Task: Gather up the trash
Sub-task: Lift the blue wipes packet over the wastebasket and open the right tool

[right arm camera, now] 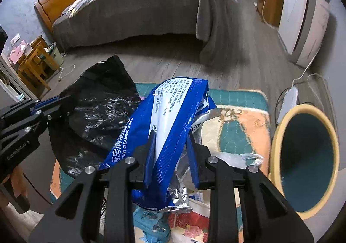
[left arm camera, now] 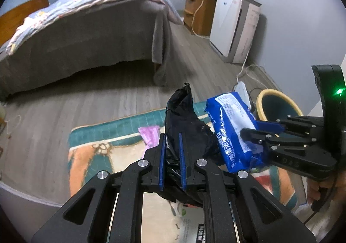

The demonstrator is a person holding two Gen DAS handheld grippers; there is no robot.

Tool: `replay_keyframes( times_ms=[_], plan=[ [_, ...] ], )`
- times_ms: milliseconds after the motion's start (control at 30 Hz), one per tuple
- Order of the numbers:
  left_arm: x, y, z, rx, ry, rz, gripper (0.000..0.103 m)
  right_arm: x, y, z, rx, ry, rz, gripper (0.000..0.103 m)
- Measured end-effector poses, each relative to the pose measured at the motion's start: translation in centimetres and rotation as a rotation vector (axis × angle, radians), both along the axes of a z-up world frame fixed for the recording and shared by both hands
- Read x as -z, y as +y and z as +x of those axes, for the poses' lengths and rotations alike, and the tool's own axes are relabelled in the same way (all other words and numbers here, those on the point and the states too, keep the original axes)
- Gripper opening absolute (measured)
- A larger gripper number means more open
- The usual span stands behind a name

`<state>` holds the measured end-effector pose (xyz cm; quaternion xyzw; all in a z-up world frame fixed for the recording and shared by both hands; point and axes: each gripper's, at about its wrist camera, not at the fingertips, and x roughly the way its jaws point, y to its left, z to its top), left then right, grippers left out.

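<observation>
1. Plainly, the left tongs (left arm camera: 173, 145) are pinched nearly shut on a crumpled black plastic bag (left arm camera: 183, 121), whose top sticks up past the blue pads.
2. The right tongs (right arm camera: 173, 141) are closed narrowly on a blue wipes packet (right arm camera: 173, 108); the packet is squeezed between the two fingers, and its silver inner side hangs out below them.
3. Both pieces of trash hang above a patterned rug (right arm camera: 242, 126) with a teal border, bag on the left, packet on the right, close together; whether they touch I cannot tell.
4. A round bin (right arm camera: 307, 160) with a cream rim and a dark teal inside stands just beside the rug's right edge, near the right tongs.
5. More litter lies on the rug: a pink wrapper (left arm camera: 149, 134) beside the bag, and printed packets (right arm camera: 188, 227) under the right tongs.
6. Beyond the rug is grey wood floor (left arm camera: 108, 95), then a bed (left arm camera: 86, 33) with a grey cover.
</observation>
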<state>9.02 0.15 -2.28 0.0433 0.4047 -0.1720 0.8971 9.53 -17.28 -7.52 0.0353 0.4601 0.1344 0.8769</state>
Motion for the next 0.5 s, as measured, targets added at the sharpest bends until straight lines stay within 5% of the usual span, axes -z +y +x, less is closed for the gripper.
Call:
replay_keyframes(
  times_ms=[500],
  plan=[
    [-2.8,-1.0,-4.5,-0.011,-0.075,0.019,0.012,-3.1,-1.8,-4.2,0.049,-0.088,-0.052,0.027]
  ],
)
